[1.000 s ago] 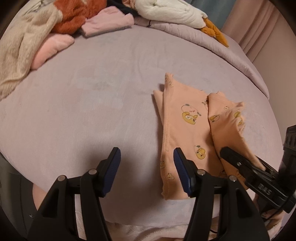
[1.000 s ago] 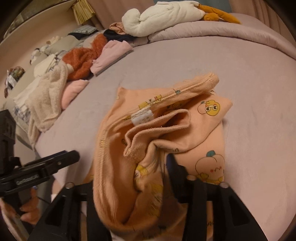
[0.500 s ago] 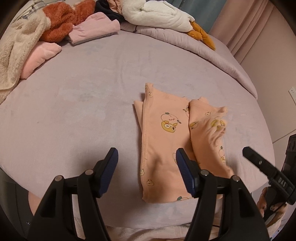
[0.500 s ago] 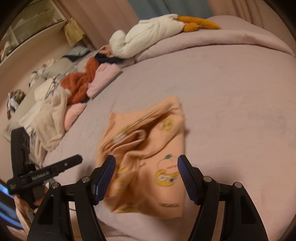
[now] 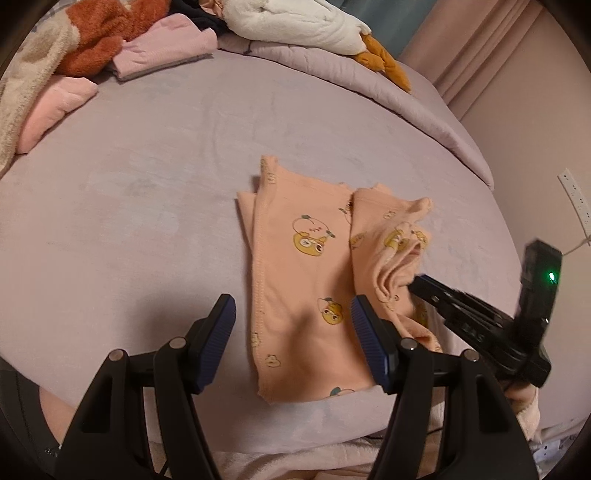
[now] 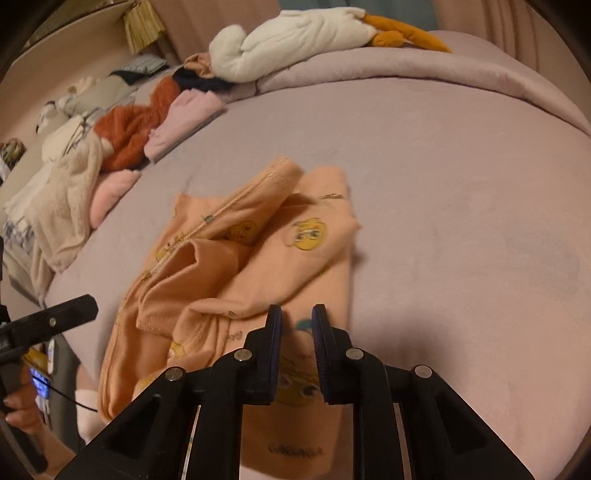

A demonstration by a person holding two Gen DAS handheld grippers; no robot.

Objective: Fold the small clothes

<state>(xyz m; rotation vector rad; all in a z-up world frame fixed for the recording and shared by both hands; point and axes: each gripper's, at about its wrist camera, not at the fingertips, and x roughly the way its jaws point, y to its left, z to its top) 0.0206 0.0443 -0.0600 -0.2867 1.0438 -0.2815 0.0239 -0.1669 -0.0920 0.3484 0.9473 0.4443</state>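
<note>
A small peach garment [image 5: 306, 273] printed with yellow cartoon fruit lies partly folded near the front edge of the lilac bed [image 5: 147, 192]. Its right part is bunched up. My left gripper [image 5: 291, 332] is open and empty, its right finger over the garment's lower part. My right gripper [image 6: 297, 325] hovers low over the same garment [image 6: 258, 258] with its jaws nearly closed and a narrow gap between them; nothing is pinched. It also shows in the left wrist view [image 5: 465, 317] at the bunched right edge.
Piled clothes lie at the far left: a rust fleece [image 5: 99, 37], pink folded pieces [image 5: 162, 48], a cream towel [image 5: 26, 81]. A white plush goose [image 5: 295, 22] rests on the rolled duvet [image 5: 406, 99] at the back. A wall [image 5: 535, 147] stands to the right.
My right gripper let go of the garment's bunched part, opened wide, then closed to a narrow gap while coming back down at the garment's right edge. My left gripper stayed open and shifted slightly.
</note>
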